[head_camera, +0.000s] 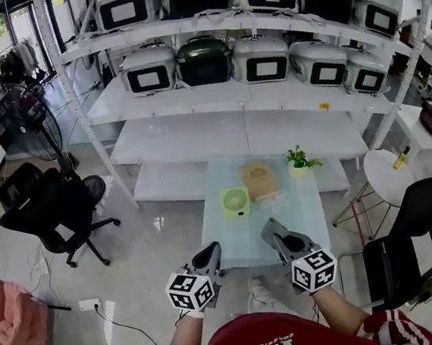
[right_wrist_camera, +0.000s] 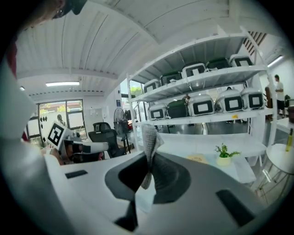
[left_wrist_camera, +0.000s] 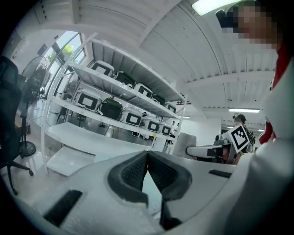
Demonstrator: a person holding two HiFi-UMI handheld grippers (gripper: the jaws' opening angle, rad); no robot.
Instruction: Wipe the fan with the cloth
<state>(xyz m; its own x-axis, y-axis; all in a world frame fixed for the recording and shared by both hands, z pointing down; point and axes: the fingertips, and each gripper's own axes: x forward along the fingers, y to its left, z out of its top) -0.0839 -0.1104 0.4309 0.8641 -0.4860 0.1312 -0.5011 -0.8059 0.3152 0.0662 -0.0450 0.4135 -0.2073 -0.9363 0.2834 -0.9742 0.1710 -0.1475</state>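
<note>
A small pale-green fan [head_camera: 235, 202] stands on the glass table [head_camera: 234, 245], with a flat tan item [head_camera: 258, 179] just behind it. Both grippers hover at the table's near edge, short of the fan. My left gripper [head_camera: 213, 250] [left_wrist_camera: 147, 153] is shut, its pads meeting with nothing between them. My right gripper [head_camera: 269, 229] [right_wrist_camera: 149, 155] is shut on a strip of grey-white woven cloth [right_wrist_camera: 149, 137] that sticks up past the fingertips. The fan is hidden behind the jaws in both gripper views.
A potted plant [head_camera: 300, 160] [right_wrist_camera: 224, 153] stands at the table's far right. White shelving [head_camera: 237, 93] with several boxy appliances rises behind. Black office chairs [head_camera: 53, 206] [head_camera: 407, 228] flank the table, and a round white side table [head_camera: 384, 176] stands at right.
</note>
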